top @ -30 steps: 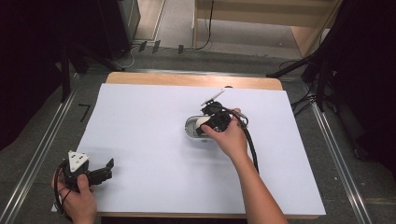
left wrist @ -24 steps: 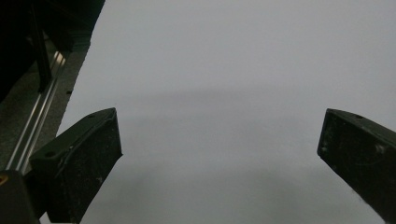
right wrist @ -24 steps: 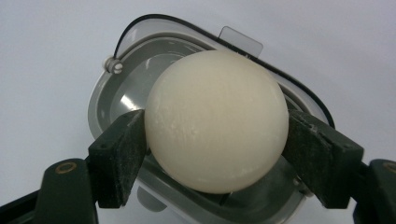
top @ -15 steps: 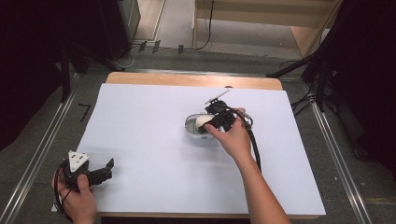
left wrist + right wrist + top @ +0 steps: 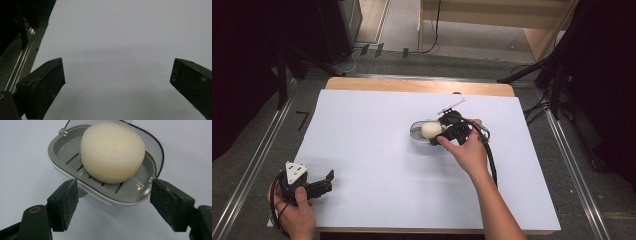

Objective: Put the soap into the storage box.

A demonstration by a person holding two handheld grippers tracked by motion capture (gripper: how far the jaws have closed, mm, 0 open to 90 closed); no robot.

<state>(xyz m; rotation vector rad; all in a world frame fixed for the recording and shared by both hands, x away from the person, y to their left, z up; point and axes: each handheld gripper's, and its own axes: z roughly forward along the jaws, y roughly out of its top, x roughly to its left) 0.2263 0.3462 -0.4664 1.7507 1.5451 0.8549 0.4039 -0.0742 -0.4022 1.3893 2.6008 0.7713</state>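
A grey soap dish (image 5: pixel 100 187) with a round cream soap bar (image 5: pixel 112 151) in it lies on the white sheet, right of the table's middle. Its clear lid (image 5: pixel 152 145) stands open at the far side. In the high view the soap bar (image 5: pixel 430 129) shows in the dish (image 5: pixel 416 134). My right gripper (image 5: pixel 113 195) has its pads against the two sides of the dish's near end; in the high view this gripper (image 5: pixel 441 137) sits at the dish's right end. My left gripper (image 5: pixel 326 183) rests at the front left corner, and its jaws (image 5: pixel 117 82) stand wide open over bare sheet.
A white sheet (image 5: pixel 377 165) covers most of the wooden table (image 5: pixel 412 85). Metal rails (image 5: pixel 257 160) run along both sides of the table. Cables lie on the floor behind it. The right gripper's black cable (image 5: pixel 490 160) trails along the forearm.
The right hand and gripper have drawn back to the right off the dish, so the soap bar now shows in the high view. The left gripper has not moved.
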